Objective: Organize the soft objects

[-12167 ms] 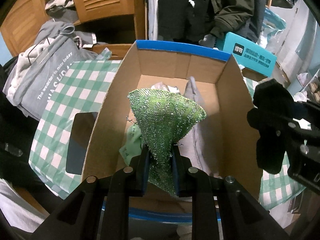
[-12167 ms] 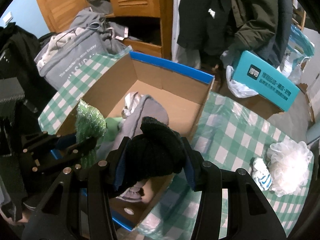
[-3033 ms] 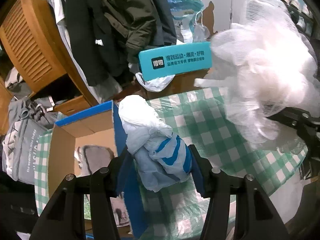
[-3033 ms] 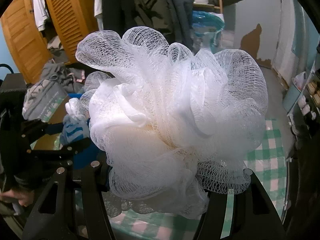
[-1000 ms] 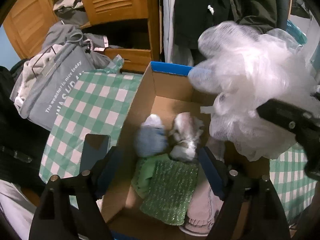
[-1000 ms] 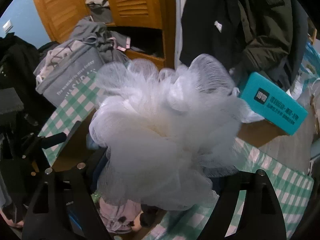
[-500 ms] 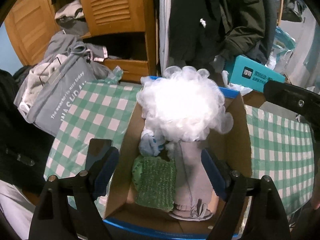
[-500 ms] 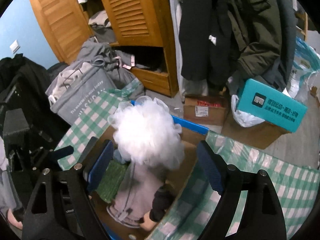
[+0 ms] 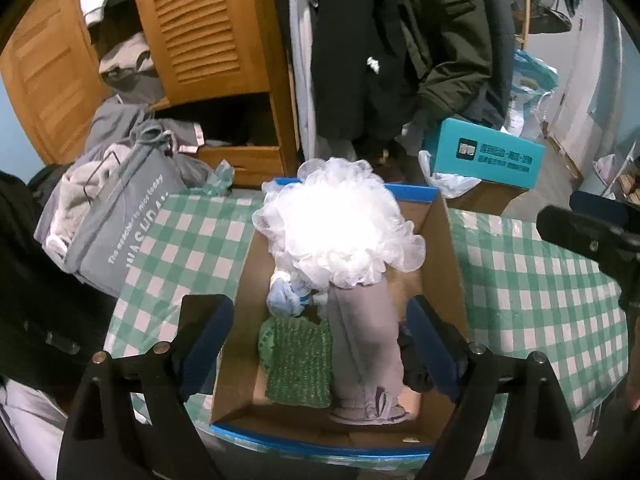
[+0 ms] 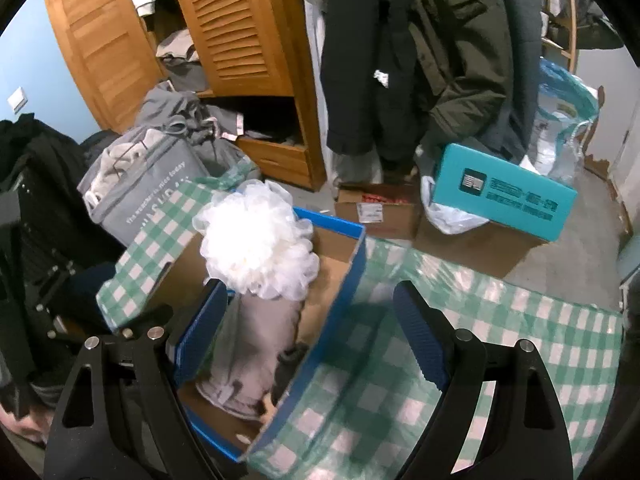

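The white mesh bath pouf [image 9: 340, 228] covers the far end of the grey garment [image 9: 364, 344] and most of the blue-striped cloth [image 9: 287, 300] — a dark item [image 9: 414, 368] sits half hidden behind the left gripper's finger [image 9: 432, 348].

Frothy white mesh pouf [image 9: 340, 228] lies in matt cardboard box [image 9: 454, 280] beside rough green knit [image 9: 298, 360].

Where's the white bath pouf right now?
The white bath pouf sits in the cardboard box, at its far end, above the grey garment and green cloth.
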{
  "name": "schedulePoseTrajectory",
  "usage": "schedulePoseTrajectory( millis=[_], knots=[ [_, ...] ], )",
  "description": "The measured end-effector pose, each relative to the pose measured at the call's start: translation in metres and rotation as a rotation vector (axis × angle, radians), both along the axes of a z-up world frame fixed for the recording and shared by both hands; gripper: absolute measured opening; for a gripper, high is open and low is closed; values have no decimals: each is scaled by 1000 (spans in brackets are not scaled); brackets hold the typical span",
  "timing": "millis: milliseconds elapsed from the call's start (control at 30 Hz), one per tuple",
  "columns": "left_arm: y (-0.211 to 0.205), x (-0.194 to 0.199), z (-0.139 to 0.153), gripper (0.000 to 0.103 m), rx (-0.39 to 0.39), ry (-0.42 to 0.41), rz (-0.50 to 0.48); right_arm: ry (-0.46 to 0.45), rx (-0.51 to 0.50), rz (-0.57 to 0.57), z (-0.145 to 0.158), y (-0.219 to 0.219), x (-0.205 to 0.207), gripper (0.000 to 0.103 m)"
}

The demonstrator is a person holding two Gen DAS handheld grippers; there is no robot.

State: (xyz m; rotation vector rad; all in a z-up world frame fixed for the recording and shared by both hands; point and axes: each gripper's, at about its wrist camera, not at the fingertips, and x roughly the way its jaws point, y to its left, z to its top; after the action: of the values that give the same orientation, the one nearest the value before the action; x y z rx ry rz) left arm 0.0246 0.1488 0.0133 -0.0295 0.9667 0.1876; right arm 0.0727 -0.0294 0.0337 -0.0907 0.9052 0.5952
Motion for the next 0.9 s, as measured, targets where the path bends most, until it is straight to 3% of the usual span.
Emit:
schedulePoseTrajectory(
  millis=[300,433,900],
  knots=[
    [-19,-9,9,94,19,-13,-32,-31,11,-73,15,-44,-22,85],
    [-27,-10,12,101,28,-20,-50,-40,18,-92,19,-60,-28,86],
    [-68,-14,18,102,61,-17,-120,-59,35,-143,20,-103,-47,86]
  ],
)
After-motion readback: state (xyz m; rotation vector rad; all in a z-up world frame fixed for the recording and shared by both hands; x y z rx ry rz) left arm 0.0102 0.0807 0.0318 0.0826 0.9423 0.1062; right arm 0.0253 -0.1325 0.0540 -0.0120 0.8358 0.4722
